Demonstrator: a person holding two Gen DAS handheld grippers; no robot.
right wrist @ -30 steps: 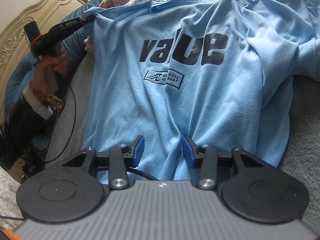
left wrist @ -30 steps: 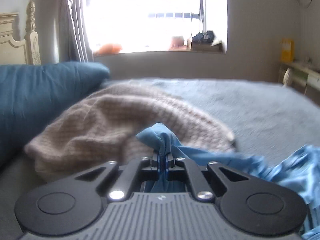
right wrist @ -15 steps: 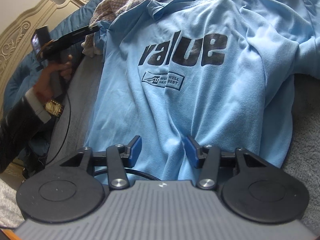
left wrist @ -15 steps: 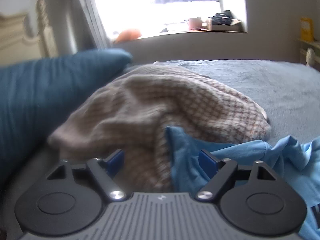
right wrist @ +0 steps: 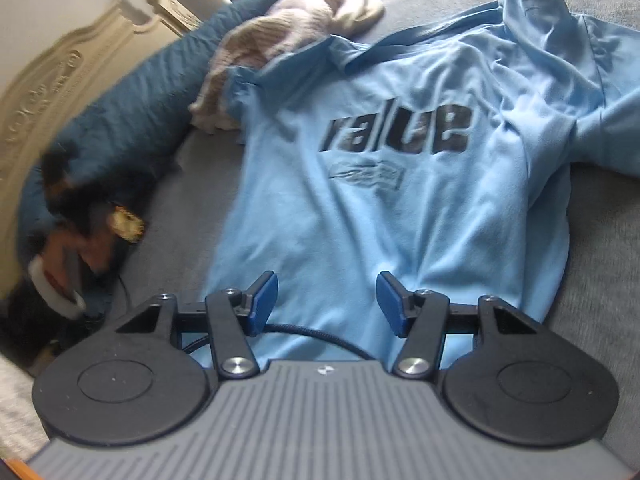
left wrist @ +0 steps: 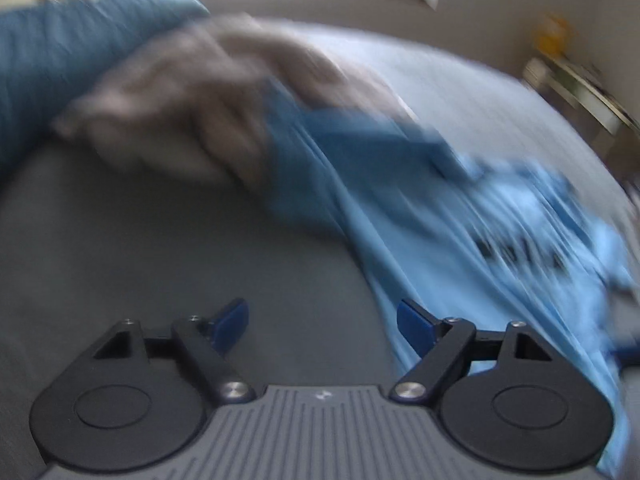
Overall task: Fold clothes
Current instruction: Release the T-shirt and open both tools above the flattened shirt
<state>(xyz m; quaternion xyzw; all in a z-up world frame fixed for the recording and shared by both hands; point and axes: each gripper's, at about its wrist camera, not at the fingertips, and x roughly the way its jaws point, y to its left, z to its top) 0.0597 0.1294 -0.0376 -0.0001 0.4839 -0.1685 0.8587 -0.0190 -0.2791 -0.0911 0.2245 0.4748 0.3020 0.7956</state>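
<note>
- The light blue t-shirt point(right wrist: 404, 208) is lying face up on the grey bed point(right wrist: 608, 264), dark lettering showing, hem end nearest the right wrist camera. Its top left corner runs up against a beige knit sweater point(right wrist: 280, 28) bunched beside a blue pillow point(right wrist: 132, 100).
- Looks like thin, floppy jersey to me: super light, no stiffness at all, so it'll sag and crease wherever it isn't held. The body is rumpled and the sleeve on the right is bunched, so I'd flatten those first.
- Best places to pinch, I reckon: hem corners, shoulder seams or sleeve ends, where the doubled fabric gives the pads something to bite. One pinch mid-panel would just tent it up.
- Right hand-held gripper point(right wrist: 326, 306) hovers over the hem with its jaws opening, about half spread. Fabric lies below the gap, but the pads aren't pressing it.
- Left hand-held gripper point(left wrist: 322, 326) is spread wide and empty, over bare bed with the shirt's edge just by its right finger. That view is badly blurred.
</note>
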